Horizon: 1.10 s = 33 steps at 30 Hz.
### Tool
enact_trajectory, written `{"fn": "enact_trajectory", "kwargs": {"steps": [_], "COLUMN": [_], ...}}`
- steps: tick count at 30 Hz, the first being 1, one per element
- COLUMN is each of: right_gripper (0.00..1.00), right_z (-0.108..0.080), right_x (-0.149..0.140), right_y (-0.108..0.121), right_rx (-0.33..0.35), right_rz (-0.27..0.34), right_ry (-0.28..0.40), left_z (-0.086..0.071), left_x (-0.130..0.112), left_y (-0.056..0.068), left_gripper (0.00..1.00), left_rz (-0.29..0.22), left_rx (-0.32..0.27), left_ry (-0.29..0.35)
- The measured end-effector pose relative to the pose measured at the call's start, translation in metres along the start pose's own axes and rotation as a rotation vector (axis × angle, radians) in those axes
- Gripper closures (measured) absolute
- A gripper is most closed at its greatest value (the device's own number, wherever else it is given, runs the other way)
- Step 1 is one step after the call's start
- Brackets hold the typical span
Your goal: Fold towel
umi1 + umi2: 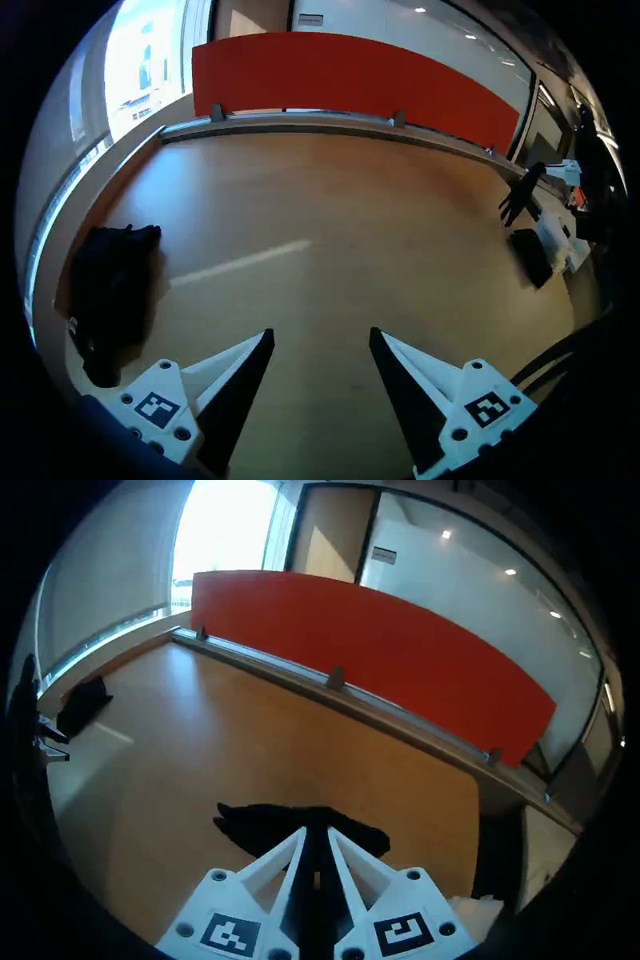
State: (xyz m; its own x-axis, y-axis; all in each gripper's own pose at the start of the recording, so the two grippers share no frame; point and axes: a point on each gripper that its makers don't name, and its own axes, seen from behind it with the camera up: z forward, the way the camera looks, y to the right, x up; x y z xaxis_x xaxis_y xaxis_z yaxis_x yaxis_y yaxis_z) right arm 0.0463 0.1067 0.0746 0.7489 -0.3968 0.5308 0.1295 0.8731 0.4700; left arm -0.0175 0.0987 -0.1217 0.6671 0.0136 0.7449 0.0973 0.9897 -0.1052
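Note:
A black towel (264, 826) spreads out crumpled just below and ahead of my right gripper (316, 836). The fingers stand nearly together with dark cloth in the narrow gap, so it is shut on the towel. My left gripper (320, 340) hovers open over bare wooden table (336, 240), nothing between its fingers. In the left gripper view the right gripper (564, 236) shows far to the right, with black cloth (522, 196) beside it.
A black crumpled bundle (112, 288) lies at the table's left end, also seen as the black bundle (84, 704). A red divider panel (352, 80) on a metal rail (336, 684) closes the far edge. Windows run along the left.

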Motion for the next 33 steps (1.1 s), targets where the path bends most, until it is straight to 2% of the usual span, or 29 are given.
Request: {"fn": "enact_trajectory", "kwargs": {"steps": [8, 17, 24, 33], "right_gripper": [0.97, 0.97, 0.97, 0.97], "right_z": [-0.003, -0.009, -0.026, -0.058], "right_x": [-0.025, -0.046, -0.071, -0.135], "right_y": [0.034, 0.043, 0.047, 0.053], "right_rx": [-0.035, -0.046, -0.062, -0.099], "right_rz": [0.005, 0.011, 0.019, 0.051], "right_ry": [-0.051, -0.082, -0.113, -0.197], "left_z": [0.001, 0.000, -0.001, -0.004], "left_x": [0.000, 0.001, 0.001, -0.003], "left_y": [0.005, 0.009, 0.012, 0.014], "left_gripper": [0.12, 0.12, 0.12, 0.12], "left_rz": [0.007, 0.012, 0.019, 0.027], "left_rx": [0.001, -0.001, -0.004, -0.010], "left_ry": [-0.006, -0.008, -0.008, -0.011]}}
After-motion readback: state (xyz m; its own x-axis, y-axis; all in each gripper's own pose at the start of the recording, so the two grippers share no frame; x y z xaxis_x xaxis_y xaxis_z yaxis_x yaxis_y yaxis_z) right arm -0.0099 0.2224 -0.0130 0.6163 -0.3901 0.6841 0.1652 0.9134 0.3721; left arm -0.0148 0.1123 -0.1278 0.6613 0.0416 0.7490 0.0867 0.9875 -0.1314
